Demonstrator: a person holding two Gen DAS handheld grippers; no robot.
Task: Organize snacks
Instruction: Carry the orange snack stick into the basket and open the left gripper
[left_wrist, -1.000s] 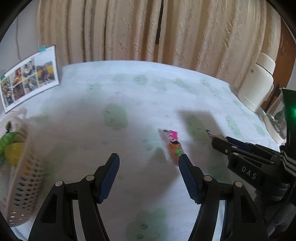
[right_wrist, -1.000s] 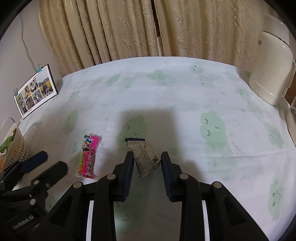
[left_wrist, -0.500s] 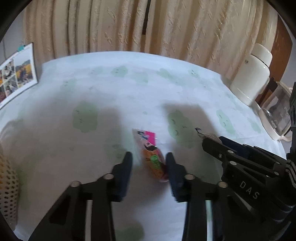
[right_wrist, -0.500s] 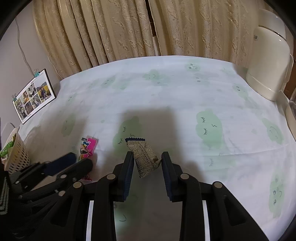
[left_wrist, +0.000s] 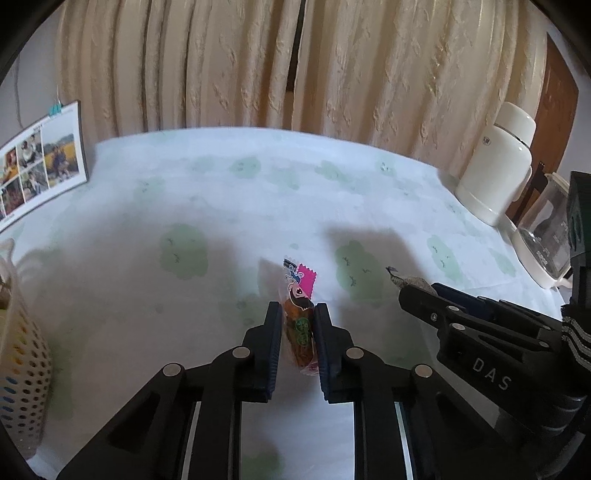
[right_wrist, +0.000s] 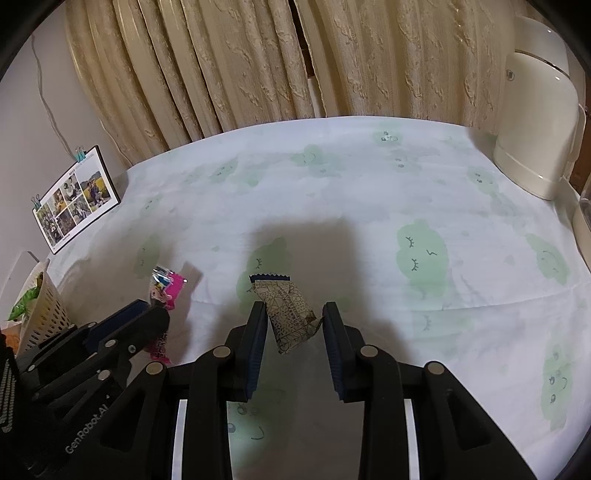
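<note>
At the far left stands the perforated cream plastic basket (left_wrist: 22, 354), well apart from both tools; the left gripper (left_wrist: 298, 325) has its pads pressed onto the pink-and-orange snack wrapper (left_wrist: 300, 314), long axis running straight out along the fingers; the right gripper (right_wrist: 294, 323), half open, brackets the beige patterned foil snack packet (right_wrist: 290, 314), which appears wedged slantwise between the pads; judging by position, the left is nearer the basket.

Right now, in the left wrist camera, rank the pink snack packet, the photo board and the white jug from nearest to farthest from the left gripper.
1. Pink snack packet: clamped in the left gripper.
2. White jug: far right, by the curtain.
3. Photo board: far left, against the wall.
The jug and the board are close to call.
</note>
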